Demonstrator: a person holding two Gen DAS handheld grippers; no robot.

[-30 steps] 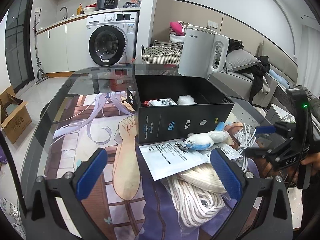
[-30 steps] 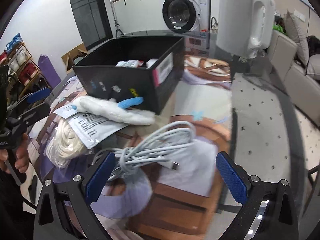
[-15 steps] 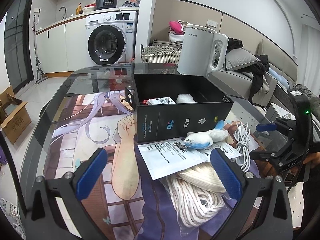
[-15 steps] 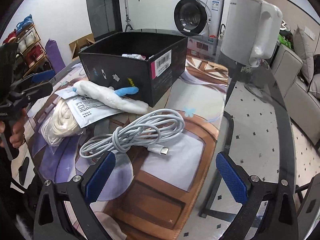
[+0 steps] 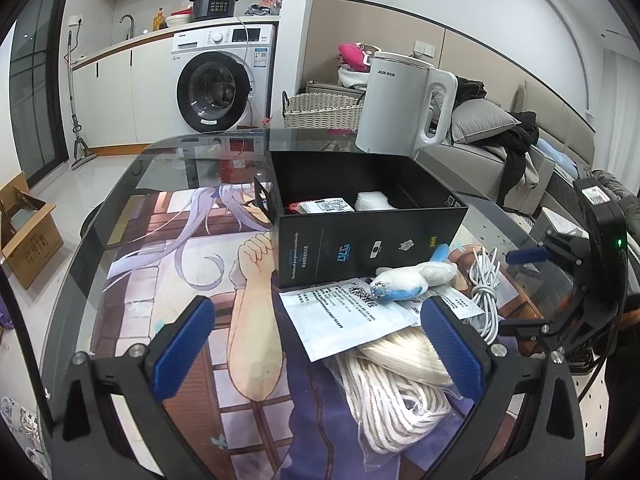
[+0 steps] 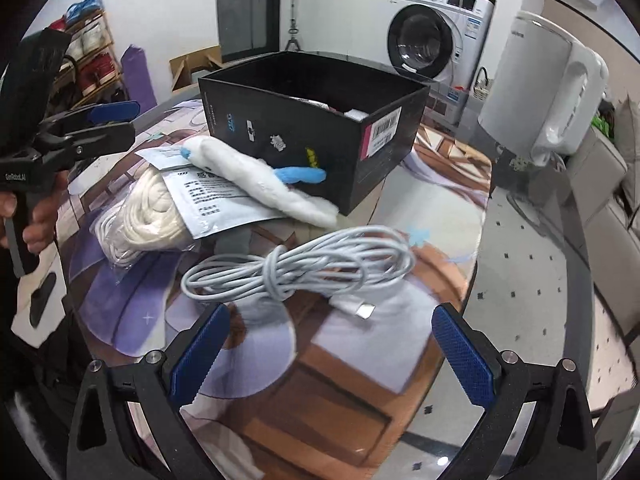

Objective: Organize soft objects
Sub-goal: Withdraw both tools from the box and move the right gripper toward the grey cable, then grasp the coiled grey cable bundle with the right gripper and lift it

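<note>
Both grippers' fingers spread wide, empty; next the right gripper must close on the coiled cable for the black box

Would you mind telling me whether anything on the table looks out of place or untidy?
Yes: several soft items lie heaped outside the black box. The plush toy lies on a printed pouch, which overlaps the bagged rope; the coiled white cable sprawls loose beside them. Nothing looks spilled or damaged.

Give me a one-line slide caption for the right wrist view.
Open right gripper hovers over a coiled white cable, with a plush toy and black box beyond.
</note>
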